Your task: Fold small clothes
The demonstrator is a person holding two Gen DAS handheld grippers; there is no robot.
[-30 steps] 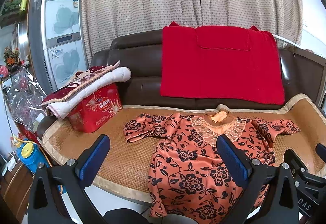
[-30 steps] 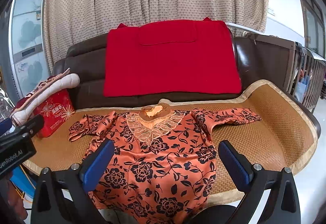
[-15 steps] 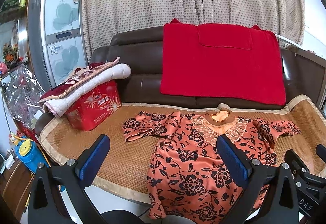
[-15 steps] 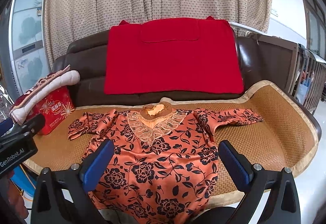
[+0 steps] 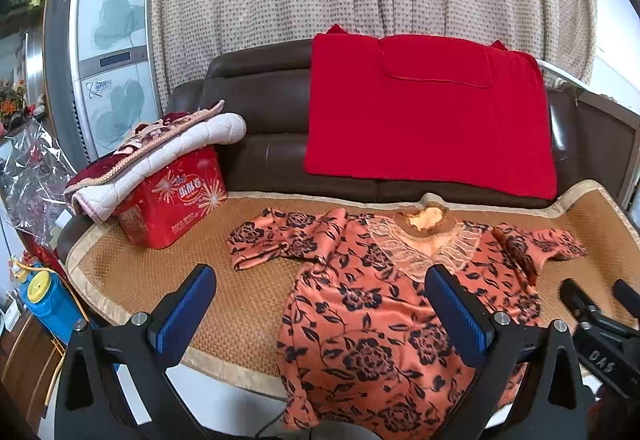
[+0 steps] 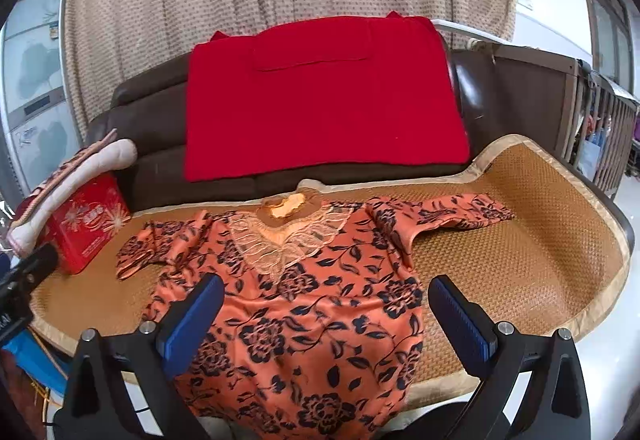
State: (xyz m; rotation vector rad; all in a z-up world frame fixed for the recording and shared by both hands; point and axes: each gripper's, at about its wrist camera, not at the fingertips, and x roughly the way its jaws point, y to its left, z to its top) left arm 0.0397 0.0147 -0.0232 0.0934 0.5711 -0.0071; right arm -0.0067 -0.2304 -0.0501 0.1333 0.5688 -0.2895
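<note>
Both tools are held wide apart and empty: the left gripper (image 5: pixel 320 304) and the right gripper (image 6: pixel 324 308). Just ahead of them an orange flowered blouse (image 6: pixel 304 292) lies flat on a woven mat (image 6: pixel 520 260), its hem hanging over the near edge. Beyond, a red cloth (image 6: pixel 320 112) drapes the brown sofa (image 5: pixel 256 112). Far left stands a red box (image 5: pixel 176 196).

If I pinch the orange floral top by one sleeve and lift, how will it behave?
The floral top looks thin and glossy, so it will probably drape limply and could slip between the pads. Its hem already hangs over the mat edge, so it may slide off forwards.
</note>
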